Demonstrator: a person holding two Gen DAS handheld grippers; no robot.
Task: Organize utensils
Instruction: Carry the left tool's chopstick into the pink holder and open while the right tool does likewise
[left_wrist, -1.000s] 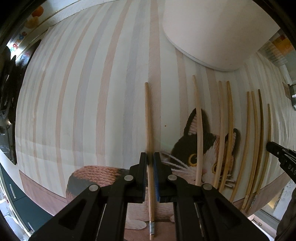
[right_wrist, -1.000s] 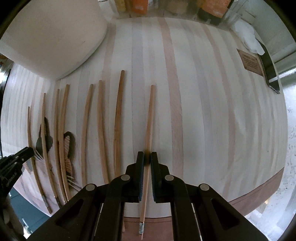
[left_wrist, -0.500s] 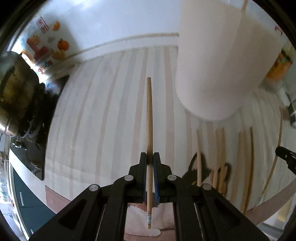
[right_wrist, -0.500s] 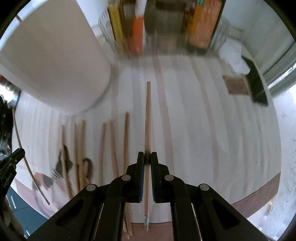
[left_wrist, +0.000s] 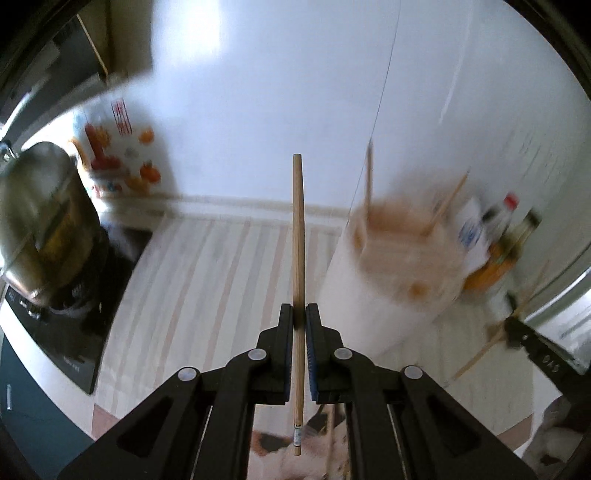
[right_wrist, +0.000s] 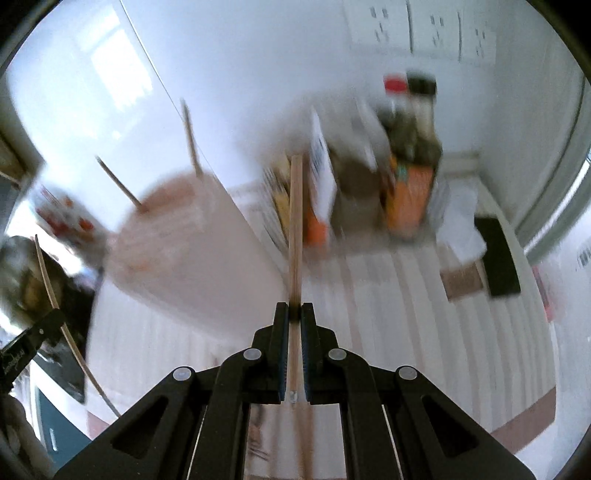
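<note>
Left tongs (left_wrist: 299, 314) pinch a chopstick (left_wrist: 297, 236) lengthwise between their pads. Right tongs (right_wrist: 294, 312) clamp another stick (right_wrist: 295, 229) likewise, beside the holder (right_wrist: 177, 236).

The right gripper (right_wrist: 294, 314) has its jaws clamped on a wooden chopstick (right_wrist: 295, 236).

Bright daylight floods both fisheye views, with a window's glare washing out the white wall (right_wrist: 122, 81). Motion blur smears the holder (left_wrist: 399, 273) and bottles (right_wrist: 410, 155), while each gripper's black fingers (left_wrist: 284, 354) stay sharp. Dark vignetting rings the bowed edges.
</note>
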